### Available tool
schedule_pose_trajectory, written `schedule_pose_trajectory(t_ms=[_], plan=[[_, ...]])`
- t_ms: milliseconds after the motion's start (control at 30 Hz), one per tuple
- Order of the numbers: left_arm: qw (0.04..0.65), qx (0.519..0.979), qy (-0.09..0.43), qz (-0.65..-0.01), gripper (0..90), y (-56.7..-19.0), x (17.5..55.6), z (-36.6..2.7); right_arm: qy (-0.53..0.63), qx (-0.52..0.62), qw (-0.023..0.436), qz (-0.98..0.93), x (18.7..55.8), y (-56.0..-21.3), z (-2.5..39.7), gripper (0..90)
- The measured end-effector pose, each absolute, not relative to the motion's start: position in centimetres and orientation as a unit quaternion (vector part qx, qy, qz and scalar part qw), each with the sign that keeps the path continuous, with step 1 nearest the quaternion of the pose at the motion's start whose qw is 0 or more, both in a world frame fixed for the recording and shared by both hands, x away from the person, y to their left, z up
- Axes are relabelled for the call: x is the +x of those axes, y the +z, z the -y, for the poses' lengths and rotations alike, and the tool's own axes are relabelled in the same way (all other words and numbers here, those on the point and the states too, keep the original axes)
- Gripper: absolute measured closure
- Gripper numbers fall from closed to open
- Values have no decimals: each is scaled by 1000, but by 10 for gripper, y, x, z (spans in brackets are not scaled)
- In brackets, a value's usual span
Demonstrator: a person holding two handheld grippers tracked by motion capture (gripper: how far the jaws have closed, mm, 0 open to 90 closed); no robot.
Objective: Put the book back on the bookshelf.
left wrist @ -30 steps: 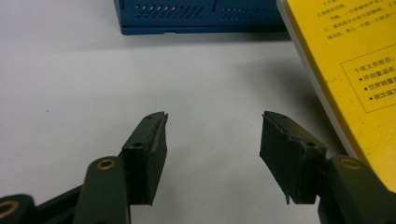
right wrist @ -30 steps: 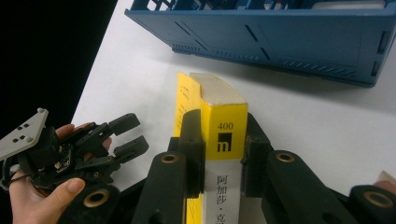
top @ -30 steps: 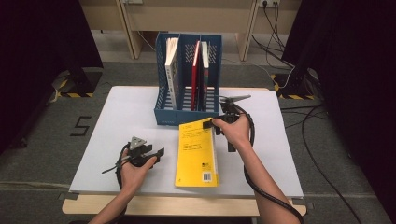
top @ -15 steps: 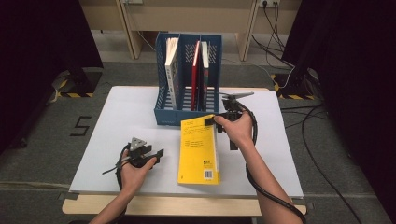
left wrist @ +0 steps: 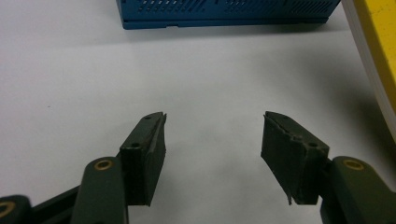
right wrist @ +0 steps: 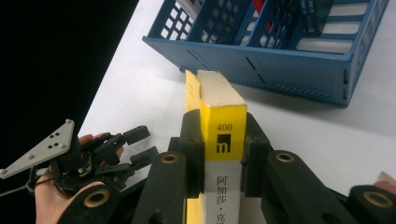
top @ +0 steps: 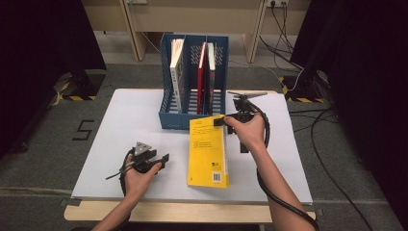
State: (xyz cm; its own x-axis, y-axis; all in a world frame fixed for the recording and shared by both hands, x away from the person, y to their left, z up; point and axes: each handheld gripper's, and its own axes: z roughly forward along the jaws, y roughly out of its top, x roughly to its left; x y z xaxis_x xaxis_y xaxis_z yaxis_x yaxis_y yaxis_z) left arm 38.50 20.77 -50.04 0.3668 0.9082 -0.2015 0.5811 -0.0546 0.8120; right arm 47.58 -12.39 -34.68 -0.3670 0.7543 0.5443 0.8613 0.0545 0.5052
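Observation:
A yellow book (top: pixel 208 149) is tilted up at its far end, its near end resting on the white table (top: pixel 125 125). My right gripper (top: pixel 222 121) is shut on the book's spine (right wrist: pixel 223 135) near the top corner. Just behind stands a blue file rack (top: pixel 192 103) holding a white book (top: pixel 177 72) and a red one (top: pixel 202 72). My left gripper (top: pixel 163 159) rests low on the table to the left of the yellow book, open and holding nothing; its fingertips (left wrist: pixel 154 140) frame bare table, with the book's page edge (left wrist: pixel 371 70) to the right.
The rack's blue base (left wrist: pixel 224 11) lies ahead of the left gripper. The other hand and its gripper (right wrist: pixel 93 158) appear at lower left in the right gripper view. Cables (top: pixel 332 125) run over the floor to the right of the table.
The far end of the yellow book has risen a little in the right gripper. The left gripper stays in place.

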Motion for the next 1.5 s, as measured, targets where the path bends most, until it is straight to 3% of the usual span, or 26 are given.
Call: schedule_pose_trajectory(t_ms=[1500], plan=[[432, 707, 188, -527, 389, -500, 385, -207, -412, -561, 39, 717, 477, -320, 141, 762]])
